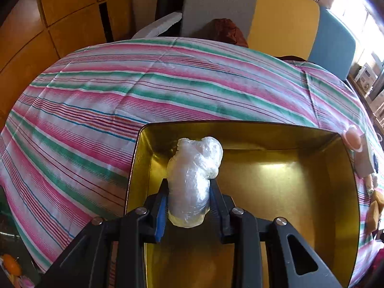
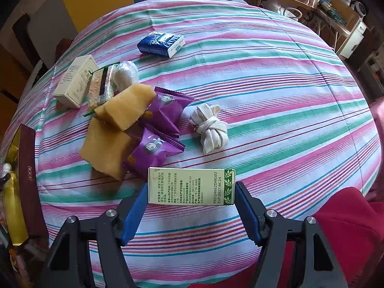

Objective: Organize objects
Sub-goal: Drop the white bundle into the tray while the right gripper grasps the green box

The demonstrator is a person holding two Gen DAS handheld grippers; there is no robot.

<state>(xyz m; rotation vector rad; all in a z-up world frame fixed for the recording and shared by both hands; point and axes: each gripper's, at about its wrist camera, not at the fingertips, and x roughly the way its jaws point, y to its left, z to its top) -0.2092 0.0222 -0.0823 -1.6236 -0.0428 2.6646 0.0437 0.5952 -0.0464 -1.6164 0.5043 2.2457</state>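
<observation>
My left gripper is shut on a white plastic-wrapped bundle and holds it over the open gold-lined box. My right gripper is shut on a green and white carton just above the striped tablecloth. Beyond it lie two purple snack packets, two yellow sponges, a knotted white strap, a beige carton, a cereal bar packet, a white wrapped bundle and a blue tissue pack.
The gold box's dark red wall shows at the left edge of the right wrist view. Yellow and blue chairs stand past the table's far edge. A red cloth lies at the near right.
</observation>
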